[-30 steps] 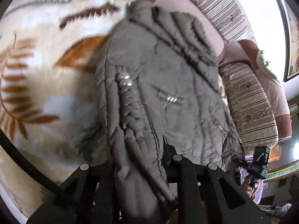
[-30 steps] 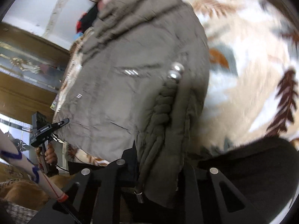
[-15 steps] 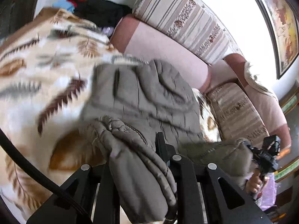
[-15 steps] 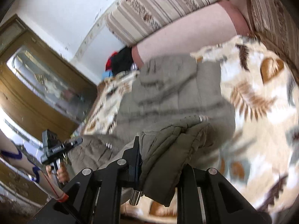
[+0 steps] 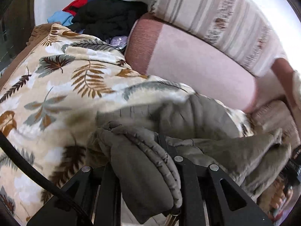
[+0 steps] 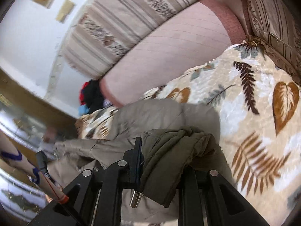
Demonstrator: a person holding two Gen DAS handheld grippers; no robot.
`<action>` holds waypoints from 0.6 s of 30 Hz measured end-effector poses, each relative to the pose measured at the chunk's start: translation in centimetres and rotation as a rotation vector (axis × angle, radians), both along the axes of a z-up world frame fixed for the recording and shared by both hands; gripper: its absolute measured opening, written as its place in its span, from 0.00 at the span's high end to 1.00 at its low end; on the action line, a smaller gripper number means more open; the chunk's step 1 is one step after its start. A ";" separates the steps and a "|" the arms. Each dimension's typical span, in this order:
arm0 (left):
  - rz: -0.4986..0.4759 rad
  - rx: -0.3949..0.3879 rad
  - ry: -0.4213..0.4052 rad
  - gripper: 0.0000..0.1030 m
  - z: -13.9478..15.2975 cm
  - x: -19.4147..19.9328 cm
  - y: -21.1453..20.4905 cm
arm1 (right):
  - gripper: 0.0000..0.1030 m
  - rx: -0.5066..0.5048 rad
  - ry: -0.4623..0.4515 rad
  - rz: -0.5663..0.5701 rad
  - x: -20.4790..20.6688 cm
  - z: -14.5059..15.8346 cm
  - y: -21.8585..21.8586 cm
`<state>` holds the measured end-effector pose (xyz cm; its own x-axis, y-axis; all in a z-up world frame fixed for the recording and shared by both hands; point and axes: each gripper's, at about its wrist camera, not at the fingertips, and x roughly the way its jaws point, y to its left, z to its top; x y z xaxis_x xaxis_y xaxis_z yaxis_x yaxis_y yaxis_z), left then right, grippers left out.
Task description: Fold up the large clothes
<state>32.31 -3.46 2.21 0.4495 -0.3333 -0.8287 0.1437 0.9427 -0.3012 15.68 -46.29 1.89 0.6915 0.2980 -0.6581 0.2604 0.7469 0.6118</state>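
The padded jacket (image 5: 197, 116) is olive-grey, quilted in ridged channels, and lies partly on the leaf-print blanket (image 5: 62, 86) with its near edge lifted into both tools. Much of it is hard to read: the far part is blurred in both views, its full outline is cut off at the lower frame edges, and which part of the garment each tool has cannot be told for sure. In the left wrist view a thick, ribbed, rolled edge bunches up and droops between the black fingers of the left gripper (image 5: 144, 171), which is clamped tight on that fabric. In the right wrist view a darker olive fold (image 6: 175, 154) is heaped over the right gripper (image 6: 160, 167), whose jaws are closed on it; a small silver metal cylinder (image 6: 136, 198) hangs below the pinched fabric, just beside the left finger. The cloth between the two tools sags in a loose band.

Behind the jacket a pink bolster (image 5: 190, 64) lies along the back of the blanket, with a striped cushion (image 5: 212, 13) above it. A heap of black, red and blue clothes (image 5: 101, 15) sits at the bolster's end. At the right edge of the left view the person's hand is a blur, mostly cut off.
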 end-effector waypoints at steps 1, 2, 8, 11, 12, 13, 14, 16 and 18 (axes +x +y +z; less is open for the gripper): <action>0.018 0.006 0.013 0.83 -0.9 1.4 -0.3 | 0.82 -0.022 0.024 -0.014 1.5 -0.7 -0.4; 0.025 0.011 0.024 0.83 -1.6 2.4 -0.6 | 0.82 -0.034 0.044 -0.024 2.7 -1.4 -0.8; 0.053 0.092 0.039 0.80 -6.3 5.5 -3.0 | 0.81 -0.089 0.138 -0.065 7.8 -6.0 -1.5; 0.090 0.034 0.062 0.78 -6.8 5.3 -2.4 | 0.80 -0.105 0.173 -0.077 8.8 -7.2 -1.3; 0.095 -0.004 0.069 0.74 -6.4 5.2 -1.8 | 0.80 -0.106 0.169 -0.079 8.8 -7.1 -1.3; 0.095 -0.053 0.072 0.71 -5.9 5.0 -1.3 | 0.79 -0.107 0.154 -0.081 8.5 -6.7 -1.2; 0.094 -0.100 0.074 0.63 -5.4 4.7 -0.7 | 0.78 -0.108 0.133 -0.082 8.0 -6.1 -1.2; 0.093 -0.198 0.073 0.47 -4.1 3.8 0.4 | 0.74 -0.112 0.091 -0.078 7.1 -5.0 -0.8; 0.103 -0.270 0.044 0.26 -2.7 2.8 1.3 | 0.61 -0.108 0.043 -0.068 6.2 -3.8 -0.5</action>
<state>35.09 -2.20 -0.45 0.4579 -0.4989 -0.7358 0.0322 0.8365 -0.5471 21.83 -46.79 -1.93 0.6783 0.1772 -0.7131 0.3365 0.7878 0.5159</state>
